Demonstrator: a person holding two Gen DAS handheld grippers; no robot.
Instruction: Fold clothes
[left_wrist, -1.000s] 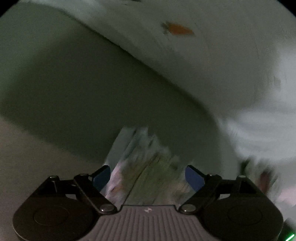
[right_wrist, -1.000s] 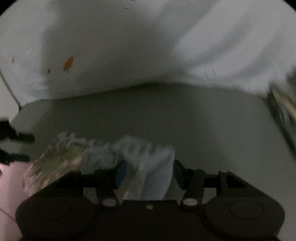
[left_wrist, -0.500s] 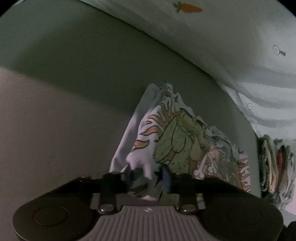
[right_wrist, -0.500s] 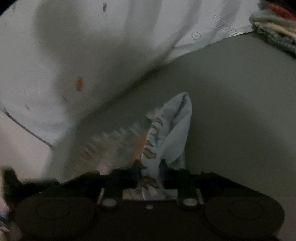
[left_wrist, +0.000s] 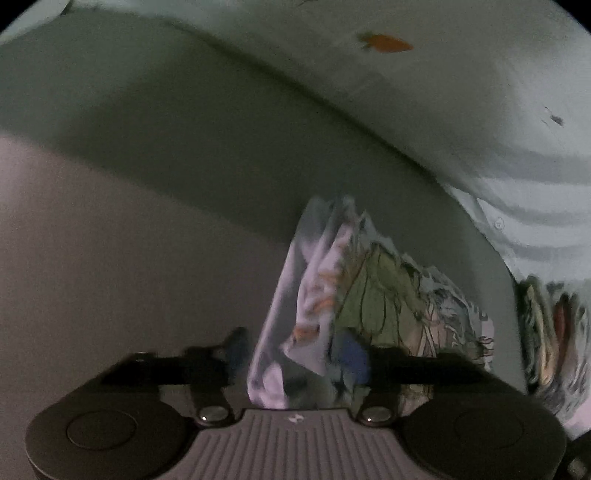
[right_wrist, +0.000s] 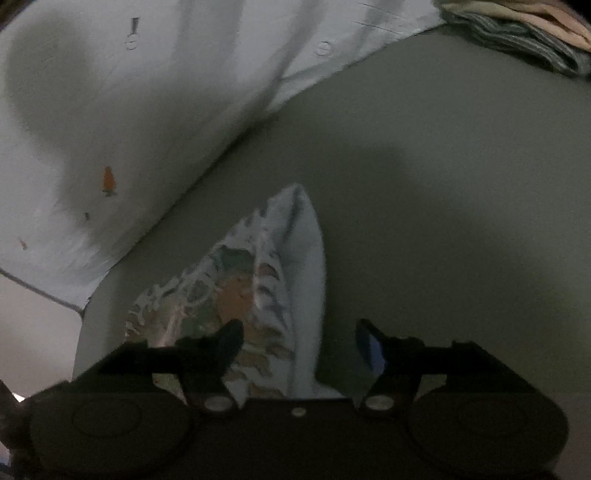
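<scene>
A small printed garment (left_wrist: 369, 295), pale blue with green and orange pictures, lies bunched on the grey-green surface (left_wrist: 184, 166). In the left wrist view its near edge sits between the fingers of my left gripper (left_wrist: 293, 350). The jaws are opening and the blue pads stand off the cloth. In the right wrist view the same garment (right_wrist: 273, 266) runs to a point ahead of my right gripper (right_wrist: 300, 341). Those jaws are opening too. The cloth lies beside the left finger, with a bare gap on the right finger's side.
A large pale cloth with a small carrot print (left_wrist: 384, 42) and buttons covers the far side (right_wrist: 110, 110). A stack of folded clothes (left_wrist: 554, 332) lies to the right, seen at the top right corner in the right wrist view (right_wrist: 517, 29).
Half a second ago both grippers were pinched shut on the garment's edge. Now both sets of jaws have spread apart and the cloth rests loose between them.
</scene>
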